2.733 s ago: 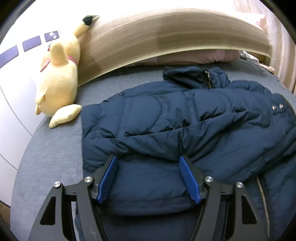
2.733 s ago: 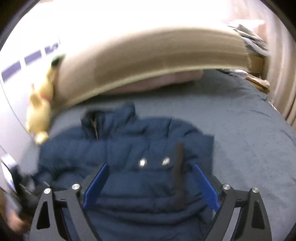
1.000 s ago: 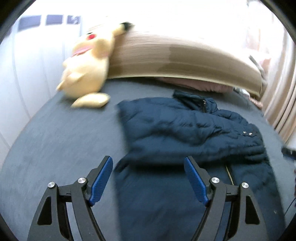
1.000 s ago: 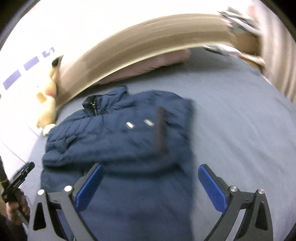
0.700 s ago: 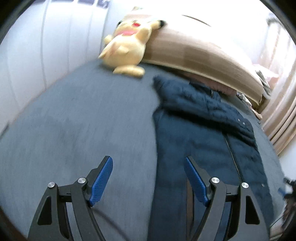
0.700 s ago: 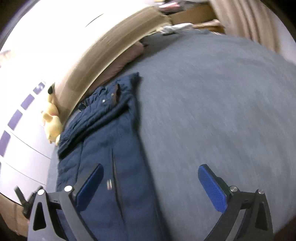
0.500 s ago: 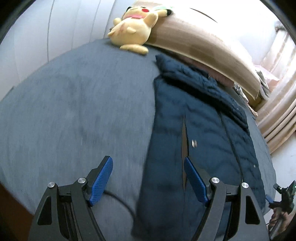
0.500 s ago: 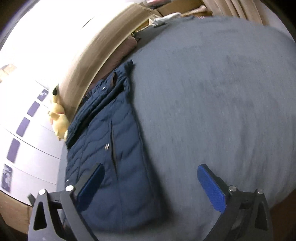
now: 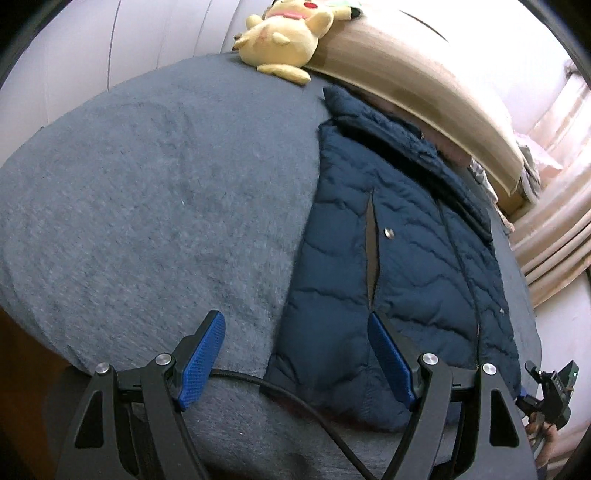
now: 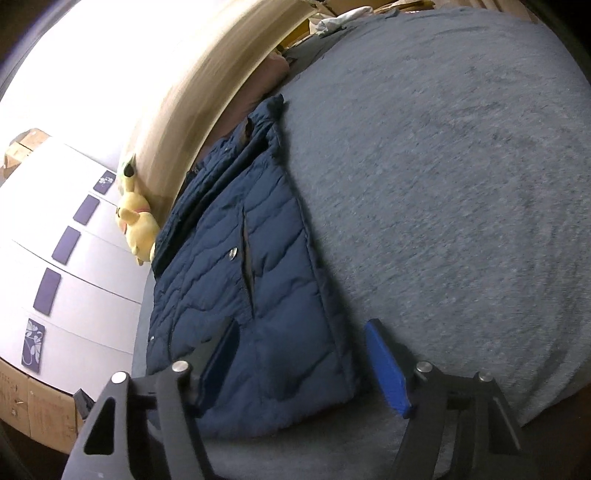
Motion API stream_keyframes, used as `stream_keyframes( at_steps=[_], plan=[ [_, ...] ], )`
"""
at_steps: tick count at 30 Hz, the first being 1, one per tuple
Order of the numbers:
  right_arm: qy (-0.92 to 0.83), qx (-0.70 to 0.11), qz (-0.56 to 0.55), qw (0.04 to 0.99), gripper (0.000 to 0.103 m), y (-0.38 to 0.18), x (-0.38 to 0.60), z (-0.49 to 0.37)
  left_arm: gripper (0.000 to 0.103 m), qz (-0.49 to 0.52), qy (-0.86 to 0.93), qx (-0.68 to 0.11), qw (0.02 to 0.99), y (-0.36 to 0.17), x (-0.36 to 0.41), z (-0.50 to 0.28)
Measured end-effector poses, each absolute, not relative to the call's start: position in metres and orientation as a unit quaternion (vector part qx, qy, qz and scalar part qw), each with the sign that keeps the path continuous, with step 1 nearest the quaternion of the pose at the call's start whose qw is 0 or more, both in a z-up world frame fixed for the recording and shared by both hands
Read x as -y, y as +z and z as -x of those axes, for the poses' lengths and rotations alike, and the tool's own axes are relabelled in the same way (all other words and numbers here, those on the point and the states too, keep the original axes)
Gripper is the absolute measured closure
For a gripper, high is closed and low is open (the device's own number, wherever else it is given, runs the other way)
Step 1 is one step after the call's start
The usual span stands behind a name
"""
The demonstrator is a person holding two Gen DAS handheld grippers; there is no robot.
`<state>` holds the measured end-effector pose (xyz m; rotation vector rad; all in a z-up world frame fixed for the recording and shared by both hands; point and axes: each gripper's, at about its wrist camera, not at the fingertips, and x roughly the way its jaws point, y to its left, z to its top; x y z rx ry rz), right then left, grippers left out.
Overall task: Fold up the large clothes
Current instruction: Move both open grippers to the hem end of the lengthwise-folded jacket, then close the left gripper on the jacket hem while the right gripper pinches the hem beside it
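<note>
A navy quilted jacket (image 9: 406, 258) lies flat on the grey bed (image 9: 147, 184), collar toward the headboard and hem at the near edge. My left gripper (image 9: 297, 360) stands open over the hem's left corner, which lies between its blue pads (image 9: 391, 358) without touching them. In the right wrist view the jacket (image 10: 236, 280) runs away to the upper left. My right gripper (image 10: 303, 363) straddles the hem's right corner. Its jaws are closing, and a small gap still shows beside the right pad (image 10: 388, 369).
A yellow plush toy (image 9: 288, 29) leans on the wooden headboard (image 9: 424, 81). A black cable (image 9: 295, 402) crosses under the left gripper. Curtains (image 9: 554, 229) hang at the right. A white wardrobe (image 10: 74, 258) and cardboard boxes (image 10: 33, 406) stand left of the bed (image 10: 443, 184).
Both grippers drew back from the jacket's upper part to its hem at the bed's near edge, rolling as they went. The right gripper's jaws have narrowed around the hem corner.
</note>
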<state>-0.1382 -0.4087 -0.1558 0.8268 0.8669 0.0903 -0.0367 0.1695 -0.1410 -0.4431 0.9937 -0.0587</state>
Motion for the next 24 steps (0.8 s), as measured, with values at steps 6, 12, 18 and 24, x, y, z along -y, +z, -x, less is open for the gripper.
stream_keyframes(
  at_steps=[6, 12, 18, 24],
  plan=[
    [0.041, -0.41, -0.385, 0.826, 0.03, -0.159, 0.406, 0.135, 0.023, 0.209, -0.022, -0.454, 0.866, -0.126, -0.175, 0.041],
    [0.039, -0.41, -0.382, 0.827, 0.03, -0.16, 0.407, 0.136, 0.023, 0.276, -0.029, -0.347, 0.896, -0.038, -0.22, 0.057],
    [0.04, -0.402, -0.384, 0.83, 0.03, -0.158, 0.406, 0.139, 0.014, 0.256, -0.054, -0.314, 0.913, -0.001, -0.215, 0.063],
    [0.036, -0.396, -0.385, 0.833, 0.03, -0.153, 0.413, 0.143, 0.014, 0.219, -0.047, -0.436, 0.871, -0.108, -0.167, 0.039]
  ],
)
